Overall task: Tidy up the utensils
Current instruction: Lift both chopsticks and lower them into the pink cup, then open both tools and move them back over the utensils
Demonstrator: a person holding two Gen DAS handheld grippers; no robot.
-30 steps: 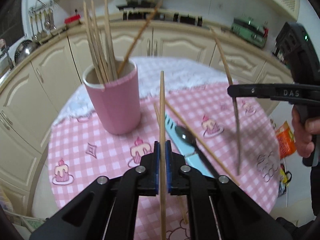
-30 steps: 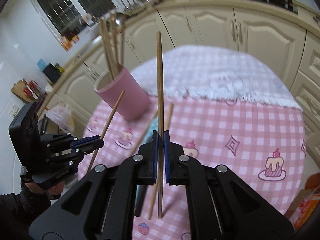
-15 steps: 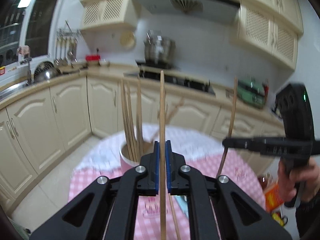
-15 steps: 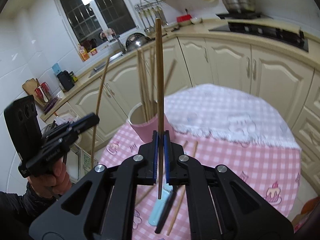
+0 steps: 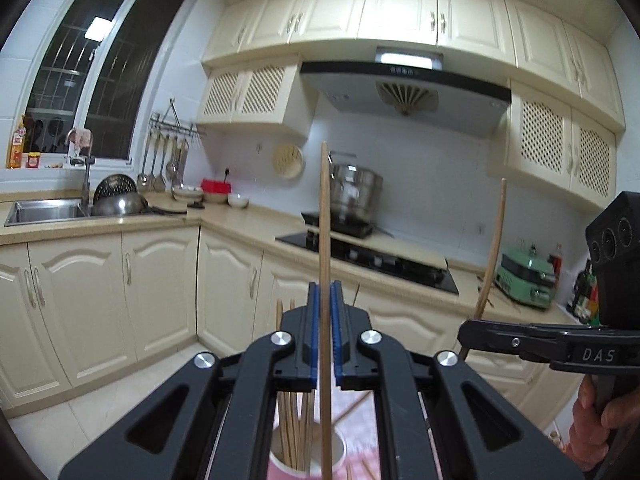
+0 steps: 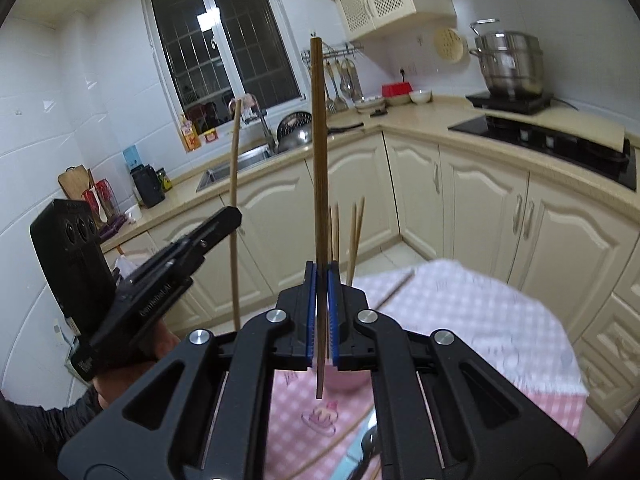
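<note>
My left gripper (image 5: 325, 320) is shut on a pale wooden chopstick (image 5: 325, 232) that stands upright, high above the pink cup (image 5: 280, 470). Several chopsticks (image 5: 294, 412) stand in that cup. My right gripper (image 6: 322, 308) is shut on a darker chopstick (image 6: 319, 152), also upright, with the pink cup (image 6: 348, 382) just below its lower end. In each wrist view the other gripper shows off to the side: the right gripper (image 5: 464, 329) with its chopstick (image 5: 495, 240), and the left gripper (image 6: 234, 216) with its chopstick (image 6: 235, 184).
A round table with a pink checked cloth (image 6: 460, 320) lies below, with loose chopsticks (image 6: 394, 290) and a dark spoon (image 6: 370, 440) on it. Cream cabinets, a sink (image 5: 44, 210), a hob (image 5: 372, 258) and a steel pot (image 5: 354, 194) ring the room.
Both grippers rose well above the table with their chopsticks still gripped. Both views tilted up from the tablecloth to the kitchen walls. The cup now sits low under the jaws.
</note>
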